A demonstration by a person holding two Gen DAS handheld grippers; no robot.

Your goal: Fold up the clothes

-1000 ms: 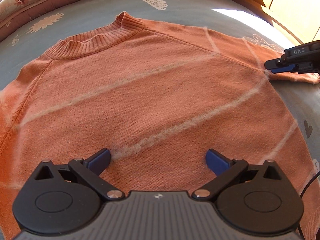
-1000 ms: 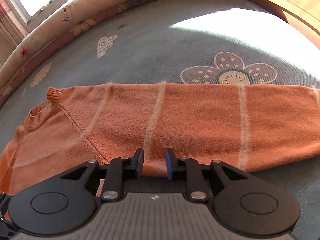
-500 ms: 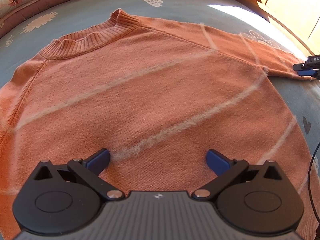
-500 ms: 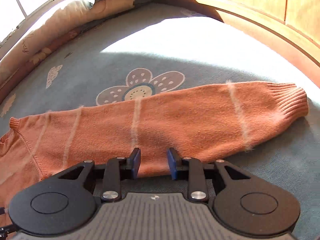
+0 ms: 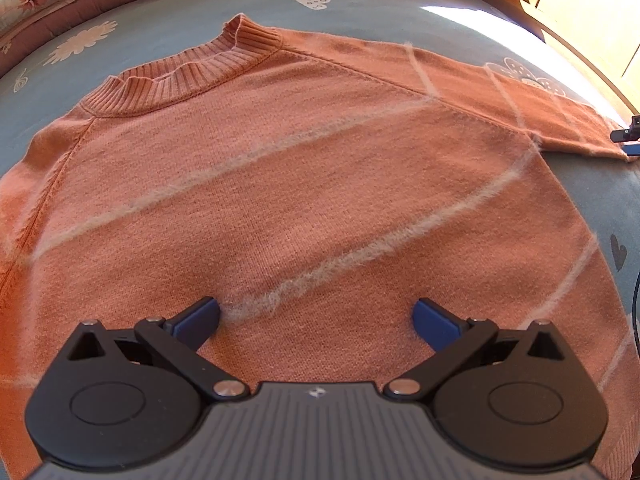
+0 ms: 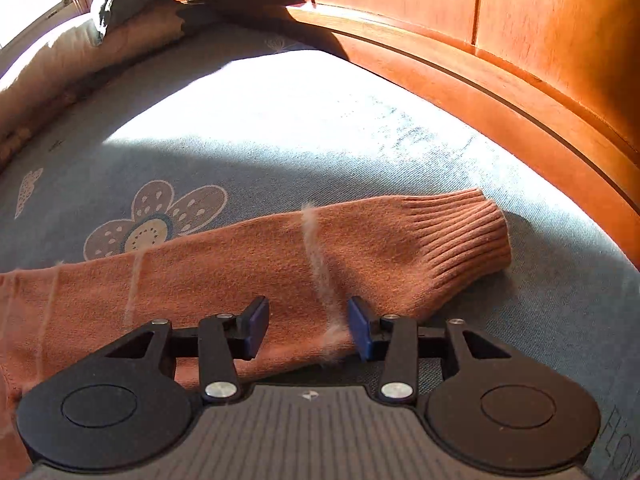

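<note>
The orange sweater (image 5: 304, 184) lay spread flat on the bed (image 6: 280, 128), collar (image 5: 188, 76) toward the far side in the left wrist view, body unfolded and one sleeve (image 6: 280, 256) stretched out sideways toward the wooden bed frame (image 6: 500, 92). The sleeve's long axis ran across the right wrist view, cuff (image 6: 468, 236) at its right end, shoulder off to the left. The right gripper (image 6: 308, 326) was the nearer of the two to it: jaws partly open, straddling the sleeve's near edge close to a pale stripe, with no cloth pinched between them as far as could be seen. The left gripper (image 5: 316, 320) hovered low over the lower body of the sweater, jaws wide open and empty. The other sleeve ran out of view at the left edge. Judged: the sleeve would have to travel along its own axis, away from the frame and back over the body. A floral pillow (image 6: 80, 64) lay along the head of the bed, well apart from the garment; nothing stood between sleeve and body. Blue sheet with flower print (image 6: 152, 224) beneath.
</note>
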